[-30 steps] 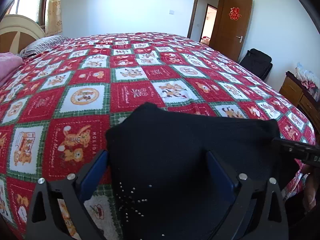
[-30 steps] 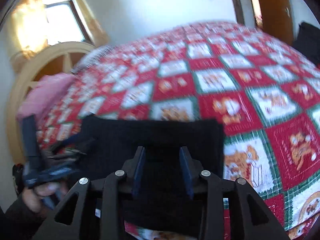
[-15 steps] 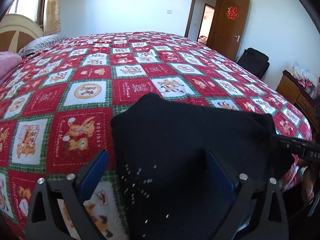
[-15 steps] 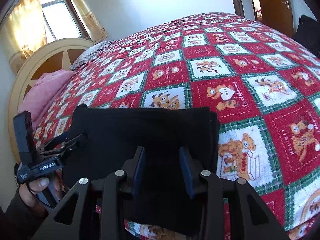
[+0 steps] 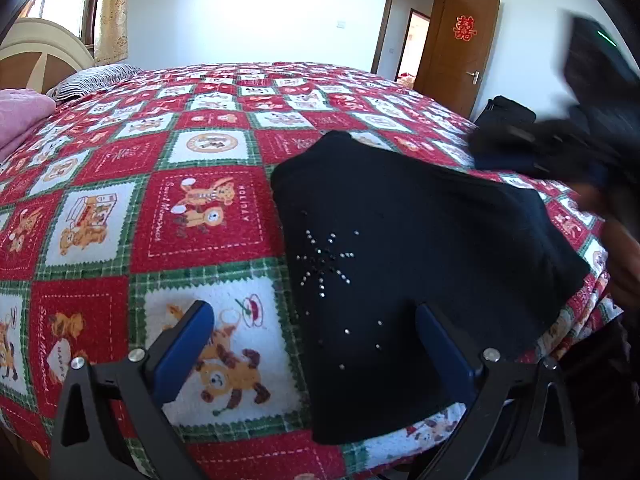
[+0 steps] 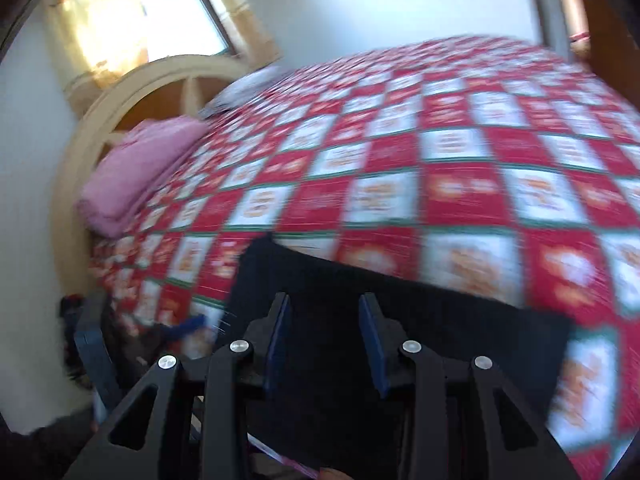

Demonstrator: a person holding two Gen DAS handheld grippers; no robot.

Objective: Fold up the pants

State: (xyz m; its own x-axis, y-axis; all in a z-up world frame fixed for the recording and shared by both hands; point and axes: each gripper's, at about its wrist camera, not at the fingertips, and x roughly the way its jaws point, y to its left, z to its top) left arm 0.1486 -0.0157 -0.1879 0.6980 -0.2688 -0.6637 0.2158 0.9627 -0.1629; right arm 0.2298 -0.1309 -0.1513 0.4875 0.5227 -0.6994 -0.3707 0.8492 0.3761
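We list one bed [image 5: 208, 208], red-and-white checked quilt. On it we find: folded black pants [image 5: 400, 264] before the left tongs [image 5: 312, 332]; pink blanket [image 6: 136, 176] and striped pillow [image 5: 96, 78] far left.

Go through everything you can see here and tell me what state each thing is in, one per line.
black pants: folded into a compact stack, lying flat on the bedspread near the bed's edge
left gripper: open, holding nothing
right gripper: open, over the pants, view blurred
brown door: swung open
red checkered bedspread: spread flat over the bed
pink blanket: folded by the headboard
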